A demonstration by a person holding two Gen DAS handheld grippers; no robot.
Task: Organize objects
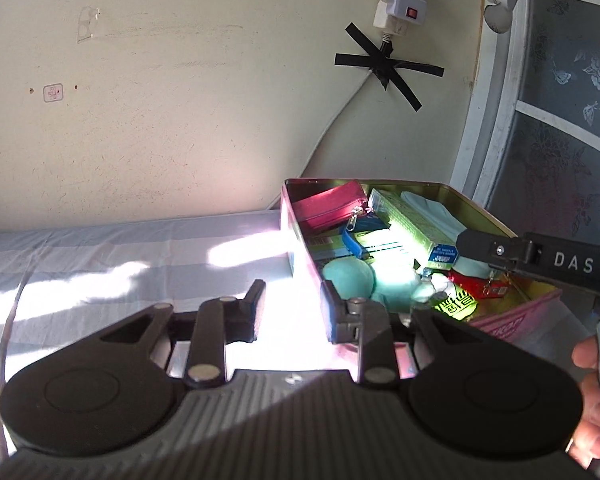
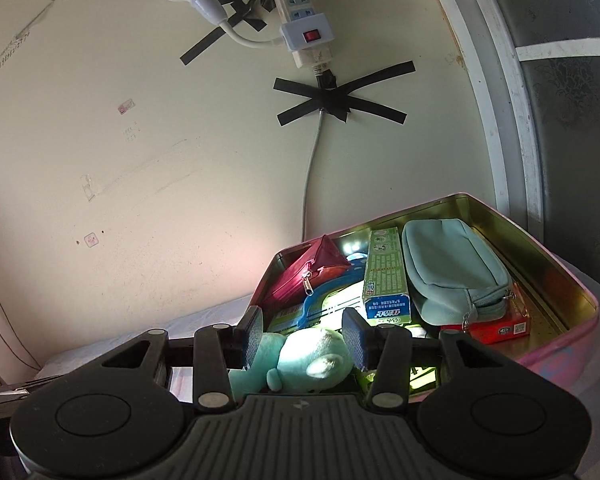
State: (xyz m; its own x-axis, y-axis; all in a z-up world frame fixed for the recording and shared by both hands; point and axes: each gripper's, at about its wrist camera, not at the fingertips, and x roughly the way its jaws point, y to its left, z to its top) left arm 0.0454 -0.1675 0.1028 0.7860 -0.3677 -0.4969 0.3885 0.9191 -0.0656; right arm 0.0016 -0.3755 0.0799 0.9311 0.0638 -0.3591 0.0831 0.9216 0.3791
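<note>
Your working surface is a bed covered by a pale striped sheet (image 1: 100, 256), set against a cream wall (image 1: 160, 120) with a power strip (image 2: 300, 12) taped up in black. On the sheet, near the window frame, stands the open pink tin (image 2: 572, 312), the largest of the task's things, its gilt inner wall lit by sun.

Contents noted, in order of bulk: a light-blue zip pouch (image 2: 452, 272) lying along the far right side; a green toothpaste box (image 2: 384, 276) just beside it on the left, touching it; a red zip purse (image 2: 304, 276) propped at the far left corner; a teal plush toy (image 2: 312, 360) at the near end; a flat red box (image 2: 500, 326) under the near end of the pouch; a blue-rimmed item (image 2: 320, 300), partly hidden, between purse and toothpaste box.

Your right gripper (image 2: 303, 332) is over the near end of the tin, jaws parted, one pad either side of the plush toy's head; contact cannot be confirmed.

Your left gripper (image 1: 292, 312) sits outside the tin at its left wall, jaws apart, holding nothing
</note>
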